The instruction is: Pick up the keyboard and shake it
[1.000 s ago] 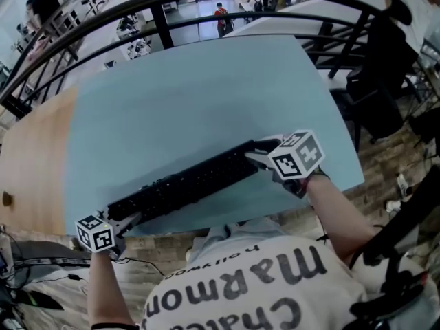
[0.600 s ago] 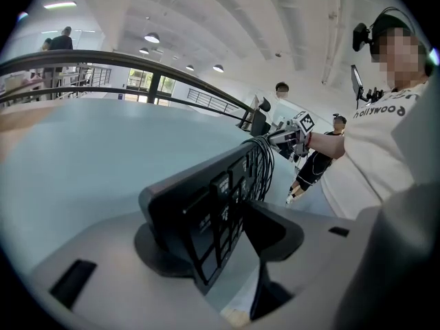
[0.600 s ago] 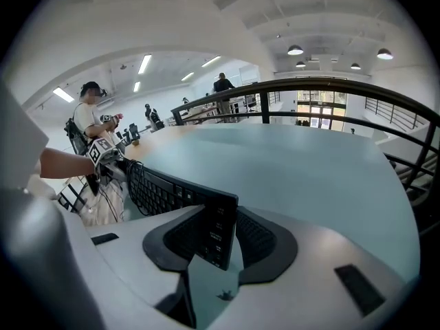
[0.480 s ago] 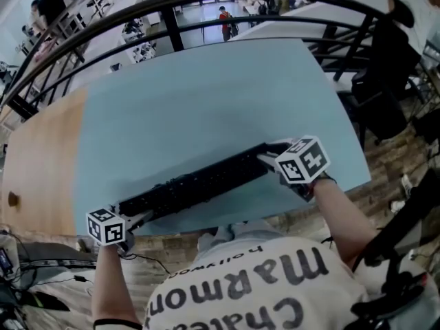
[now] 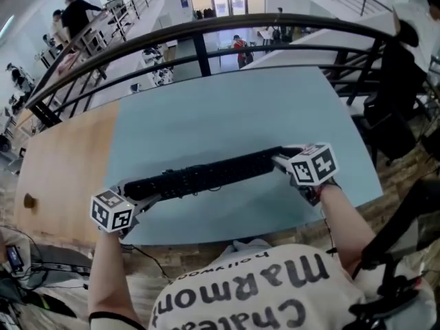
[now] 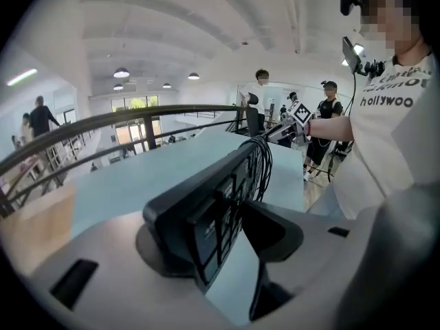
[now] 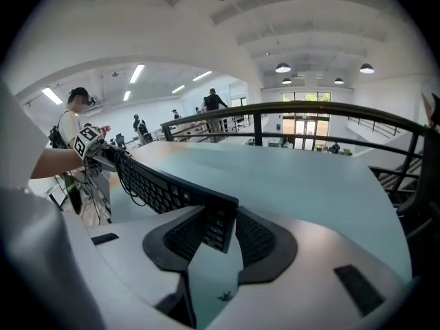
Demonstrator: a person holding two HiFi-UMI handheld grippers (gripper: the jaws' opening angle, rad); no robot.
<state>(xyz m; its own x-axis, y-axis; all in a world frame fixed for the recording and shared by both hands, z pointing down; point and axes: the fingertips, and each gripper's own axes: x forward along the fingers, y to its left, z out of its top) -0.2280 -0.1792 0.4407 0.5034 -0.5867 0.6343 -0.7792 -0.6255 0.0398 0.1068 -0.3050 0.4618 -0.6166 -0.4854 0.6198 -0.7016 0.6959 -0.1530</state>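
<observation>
Over the near half of the pale blue rectangular table top [image 5: 227, 108], a long black plastic keyboard [image 5: 206, 176] hangs clear of the surface, carried by its two ends and lying roughly along the table's near edge. The left gripper [image 5: 139, 194] clamps the end toward the table's left side; in the left gripper view its jaws press on the board, which stands tipped up on its long edge. The right gripper [image 5: 283, 159] grips the other end, its jaws having just been closing with the keyboard between them. A loop of black cable [image 6: 265, 158] dangles from the keyboard above the table. A bare wooden strip [image 5: 65, 157] adjoins the table's left side. A curved black metal railing [image 5: 206, 29] runs past the table's far edge, with a bright white hall, round ceiling lamps [image 7: 282, 68] and several standing people [image 5: 239, 49] behind it. A plank floor [image 5: 395, 174] shows off the table's right side.
</observation>
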